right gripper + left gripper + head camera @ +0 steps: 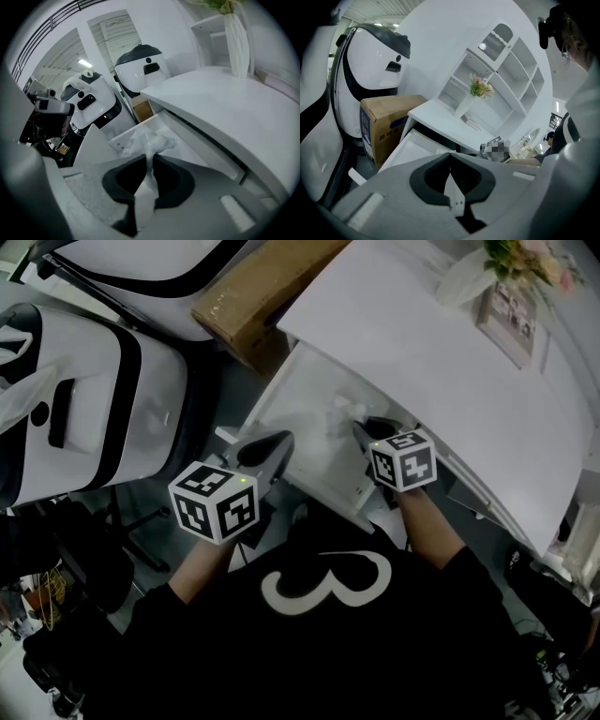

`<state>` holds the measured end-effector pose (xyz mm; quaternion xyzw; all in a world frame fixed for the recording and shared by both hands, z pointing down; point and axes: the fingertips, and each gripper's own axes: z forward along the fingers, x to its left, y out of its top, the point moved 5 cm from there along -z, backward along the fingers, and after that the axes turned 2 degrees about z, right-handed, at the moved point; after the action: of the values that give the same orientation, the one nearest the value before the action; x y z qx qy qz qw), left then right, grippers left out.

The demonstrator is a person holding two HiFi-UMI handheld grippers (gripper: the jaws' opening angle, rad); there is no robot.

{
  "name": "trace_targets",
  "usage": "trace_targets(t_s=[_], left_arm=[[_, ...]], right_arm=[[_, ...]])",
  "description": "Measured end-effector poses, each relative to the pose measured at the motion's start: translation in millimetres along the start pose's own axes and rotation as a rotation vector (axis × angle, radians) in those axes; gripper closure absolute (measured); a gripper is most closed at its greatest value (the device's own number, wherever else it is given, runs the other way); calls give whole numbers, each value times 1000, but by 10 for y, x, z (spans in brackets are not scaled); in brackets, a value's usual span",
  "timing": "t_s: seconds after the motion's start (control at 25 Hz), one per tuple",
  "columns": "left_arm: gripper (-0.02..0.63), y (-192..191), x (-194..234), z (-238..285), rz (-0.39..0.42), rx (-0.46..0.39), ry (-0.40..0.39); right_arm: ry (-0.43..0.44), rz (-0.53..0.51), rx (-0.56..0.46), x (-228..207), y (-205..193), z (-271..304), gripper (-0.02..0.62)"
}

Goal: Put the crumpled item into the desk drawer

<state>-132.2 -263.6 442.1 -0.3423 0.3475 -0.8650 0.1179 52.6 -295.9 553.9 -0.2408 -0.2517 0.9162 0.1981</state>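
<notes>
A white desk [422,362] has its drawer [309,395] pulled open below the front edge. The left gripper [277,451], jaws pressed together on nothing, hovers by the drawer's front corner. The right gripper [361,427] pinches the crumpled item [149,140], white and filmy, above the open drawer. Its long axis runs along the jaws, bunched end pointing toward the drawer's back. This looks like the placing step; next, lower inside the walls and part the jaws.
</notes>
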Motion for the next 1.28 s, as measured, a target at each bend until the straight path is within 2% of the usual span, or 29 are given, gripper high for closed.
trace_targets(t_s=[0.56,1.04,1.28], left_arm=[[596,-135,260,6,-56,19,37],[595,-165,330,46,-61,46,41],[595,-181,352,89,-61,65,43]], right_arm=[[-43,23,153,-253,-294,676,546],[-66,68,233,-376,-494,1015,543],[-79,68,238,-430,-523,1072,537]])
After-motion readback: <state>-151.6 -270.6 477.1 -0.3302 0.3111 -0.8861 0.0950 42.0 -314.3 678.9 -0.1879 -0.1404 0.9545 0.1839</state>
